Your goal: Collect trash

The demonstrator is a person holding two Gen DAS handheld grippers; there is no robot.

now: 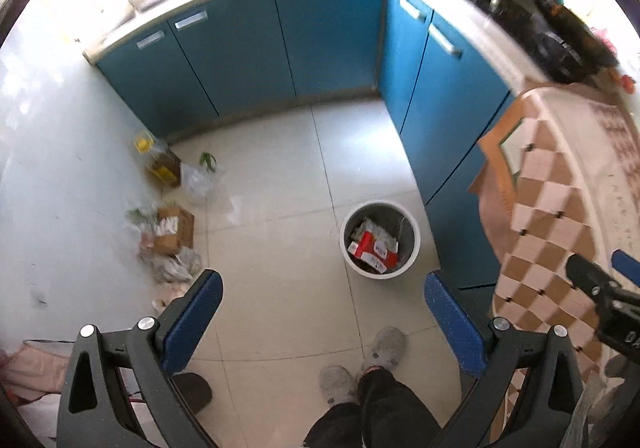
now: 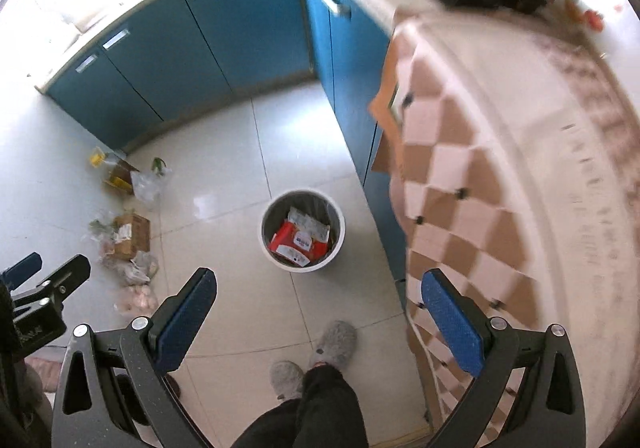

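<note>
I am looking steeply down onto a pale tiled kitchen floor point(image 1: 272, 208) from both cameras. My left hand-held gripper point(image 1: 323, 324) has its blue-padded fingers spread wide, with nothing between them. My right hand-held gripper point(image 2: 318, 322) is spread just as wide and also carries nothing.

The round white waste bin with a dark liner point(image 1: 380, 240) stands on the floor just beside the blue cabinet fronts point(image 1: 248, 48), on their right-hand run. Inside it lies a red-and-white crumpled packet point(image 1: 374, 250) together with some pale paper wrappers; the right camera shows the same packet point(image 2: 298, 244) in the bin point(image 2: 303, 231).

Well apart from the bin, along the left wall, a loose heap of litter sits on the floor: a brown cardboard box point(image 1: 174, 230), clear crumpled plastic bags point(image 1: 198, 180) and a bottle of amber liquid with a yellow cap point(image 1: 160, 160).

At the right, a desk covered with a brown-and-cream checked cloth point(image 1: 552, 208) rises beside the cabinets. The person's grey slippers point(image 1: 360, 360) stand on the tiles below both grippers.
</note>
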